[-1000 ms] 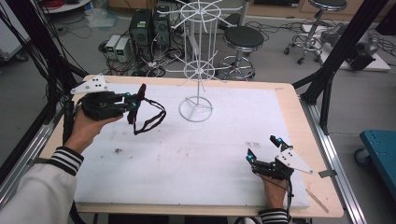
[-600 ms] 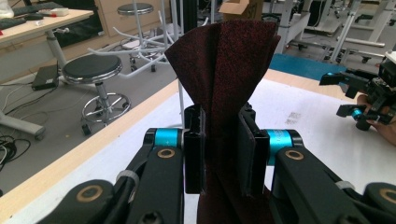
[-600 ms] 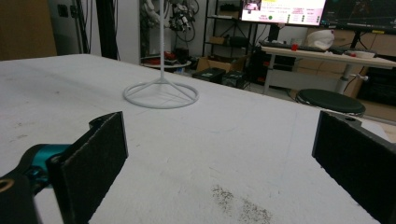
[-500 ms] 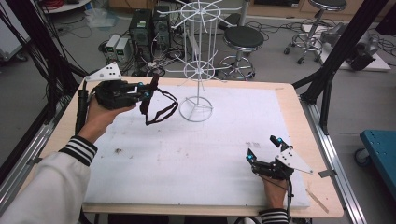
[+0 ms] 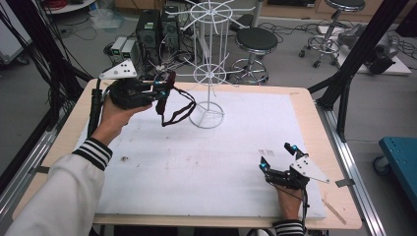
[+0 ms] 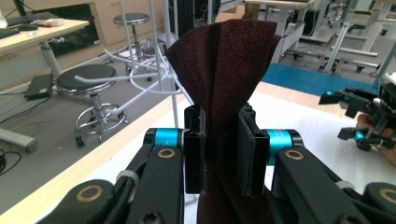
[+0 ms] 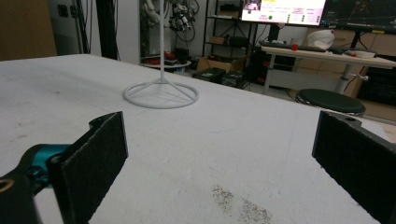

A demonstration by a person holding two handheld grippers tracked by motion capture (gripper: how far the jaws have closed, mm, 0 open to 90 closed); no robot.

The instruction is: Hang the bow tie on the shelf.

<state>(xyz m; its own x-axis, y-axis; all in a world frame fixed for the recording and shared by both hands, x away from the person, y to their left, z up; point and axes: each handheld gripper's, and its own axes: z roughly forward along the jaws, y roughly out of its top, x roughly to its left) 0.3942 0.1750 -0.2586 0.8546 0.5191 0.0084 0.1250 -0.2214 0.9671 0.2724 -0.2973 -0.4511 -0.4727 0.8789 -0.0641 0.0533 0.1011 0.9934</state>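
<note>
Left claw (image 5: pixel 162 91): clenched on dark strap (image 6: pixel 224 70), upper left.
Strap: soft, light (pinch the doubled band).
Right claw (image 5: pixel 276 158): released, lower right.

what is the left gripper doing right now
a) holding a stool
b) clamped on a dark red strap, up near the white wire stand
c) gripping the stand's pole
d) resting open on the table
b: the left gripper pinches the strap, raised beside the stand.

dark red strap (image 6: pixel 233 60), white wire stand (image 5: pixel 209 73).
</note>
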